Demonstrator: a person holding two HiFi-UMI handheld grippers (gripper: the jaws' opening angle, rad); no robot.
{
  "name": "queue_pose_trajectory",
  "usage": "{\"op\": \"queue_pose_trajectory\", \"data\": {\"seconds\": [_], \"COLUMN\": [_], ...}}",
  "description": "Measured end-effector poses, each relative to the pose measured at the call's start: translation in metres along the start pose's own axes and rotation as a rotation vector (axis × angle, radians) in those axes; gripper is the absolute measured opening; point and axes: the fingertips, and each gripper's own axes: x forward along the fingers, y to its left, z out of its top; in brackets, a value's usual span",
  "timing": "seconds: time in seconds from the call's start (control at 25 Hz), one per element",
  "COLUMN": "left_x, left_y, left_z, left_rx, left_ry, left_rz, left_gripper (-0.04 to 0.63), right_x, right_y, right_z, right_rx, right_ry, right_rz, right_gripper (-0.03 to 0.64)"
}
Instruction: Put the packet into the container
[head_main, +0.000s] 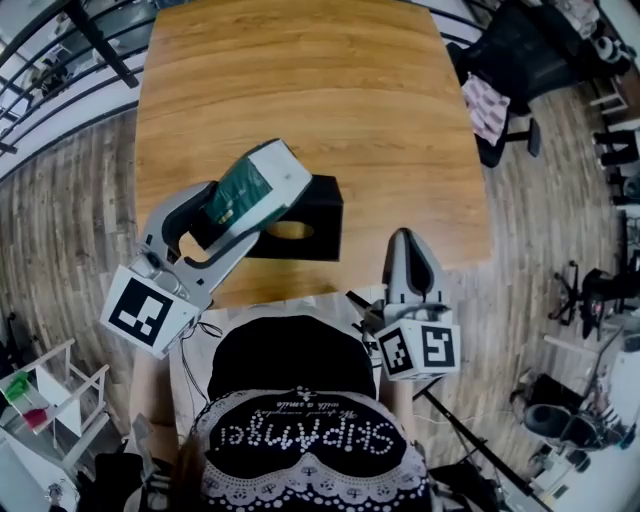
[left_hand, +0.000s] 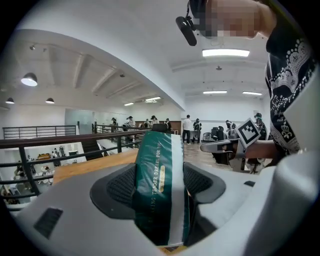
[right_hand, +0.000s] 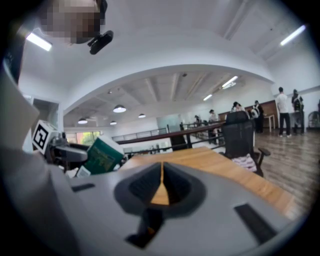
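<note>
Left tongs (head_main: 235, 212) up off the tabletop (head_main: 300, 80), clamped tight across the green-and-white packet (head_main: 255, 178), which hangs tilted just over the black container (head_main: 325, 205). The danger, I'd say: that oval opening on top looks narrow, so a crooked packet could catch the rim or shove the box along. Right tongs (head_main: 405, 250) pressed together, holding nothing, near the front edge, not blocking anything. A chair (head_main: 510, 55) sits beyond, out of the way.
</note>
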Motion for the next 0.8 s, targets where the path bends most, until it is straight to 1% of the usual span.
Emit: {"op": "queue_pose_trajectory", "data": {"seconds": [0.08,0.16,0.28,0.36,0.8], "left_x": [0.013,0.024,0.037,0.043,0.061], "left_y": [-0.007,-0.015,-0.026,-0.029,-0.036], "left_z": [-0.005,-0.011,-0.019,-0.022,-0.041], "left_rx": [0.016,0.050,0.094,0.107,0.143], "left_ry": [0.052,0.089,0.112,0.119,0.184], "left_rz": [-0.057,-0.111,-0.165,-0.182,-0.214], "left_gripper": [0.328,0.328,0.328,0.328,0.328], "right_x": [0.001,0.000,-0.003,-0.003,0.003], "right_y": [-0.006,-0.011,-0.019,-0.022,-0.028], "right_z": [-0.001,-0.002,-0.003,-0.003,0.002], "right_rx": [0.007,0.013,0.017,0.019,0.019], "right_ry": [-0.002,0.000,0.008,0.008,-0.005], "right_rz": [-0.012,-0.021,-0.033,-0.037,-0.011], "right_gripper": [0.035,0.035,0.035,0.035,0.035]}}
